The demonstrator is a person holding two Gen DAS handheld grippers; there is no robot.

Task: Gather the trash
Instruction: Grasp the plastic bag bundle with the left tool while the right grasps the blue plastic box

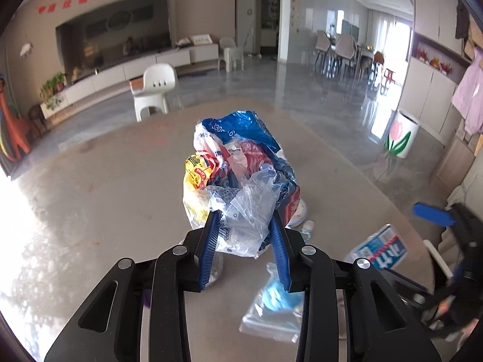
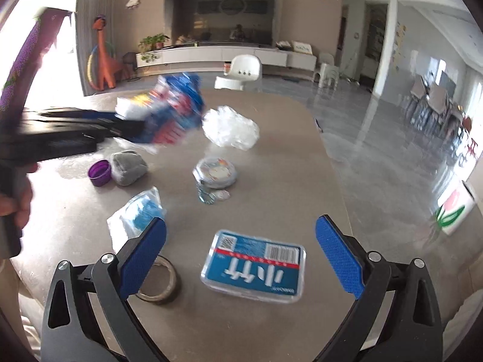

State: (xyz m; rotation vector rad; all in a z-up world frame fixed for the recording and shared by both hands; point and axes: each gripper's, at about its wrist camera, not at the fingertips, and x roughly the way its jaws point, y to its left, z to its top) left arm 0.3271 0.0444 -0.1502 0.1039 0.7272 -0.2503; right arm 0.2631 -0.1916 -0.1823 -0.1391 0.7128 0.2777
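My left gripper (image 1: 245,214) is shut on a crumpled bundle of plastic wrappers (image 1: 241,175), blue, red, yellow and clear, and holds it above the table. The same bundle (image 2: 172,114) shows blurred in the right wrist view at the left. My right gripper (image 2: 241,235) is open and empty, low over a blue tissue pack (image 2: 253,267) on the grey table (image 2: 286,157). Other trash lies on the table: a clear crumpled bag (image 2: 231,129), a round foil lid (image 2: 215,171), a clear bag with blue contents (image 2: 140,214).
A purple cap (image 2: 99,172), a grey wad (image 2: 128,167) and a tape roll (image 2: 160,283) lie on the table's near left. A white bin with a tulip (image 1: 403,135) stands on the floor to the right. A white chair (image 1: 154,89) stands beyond the table's far edge.
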